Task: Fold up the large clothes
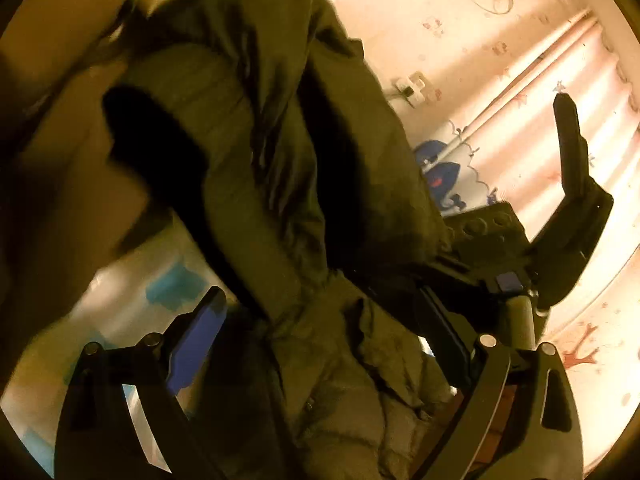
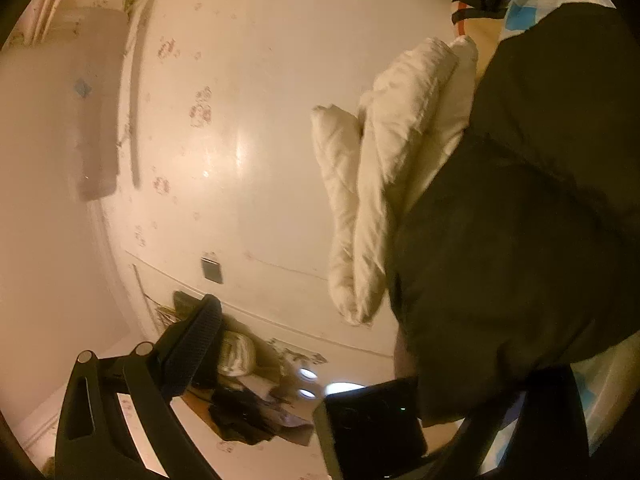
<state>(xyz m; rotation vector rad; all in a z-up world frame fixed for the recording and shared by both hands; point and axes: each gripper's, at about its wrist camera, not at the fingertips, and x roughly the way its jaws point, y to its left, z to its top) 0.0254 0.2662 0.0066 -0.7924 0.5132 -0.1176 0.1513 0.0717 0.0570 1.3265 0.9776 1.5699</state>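
A dark olive puffy jacket point(image 1: 256, 152) hangs blurred down the middle of the left wrist view. Its lower part drops between the fingers of my left gripper point(image 1: 318, 336), which stand wide apart and open, blue pads point(image 1: 196, 344) not pressing it. At the right my right gripper point(image 1: 520, 208) sits against the jacket's edge, one finger point(image 1: 566, 140) sticking up free. In the right wrist view the jacket point(image 2: 520, 220) fills the right side and hides one finger of my right gripper point(image 2: 324, 348). Its other finger point(image 2: 196, 340) stands far out, so it reads as open.
A folded white quilt point(image 2: 380, 184) lies beside the jacket. A blue-and-white patterned sheet point(image 1: 168, 280) is underneath. Flowered wallpaper, an air conditioner point(image 2: 92, 100), a wall socket point(image 1: 412, 88) and pink curtains point(image 1: 560, 80) surround the spot. A black box-shaped device point(image 2: 372, 420) sits low in the right wrist view.
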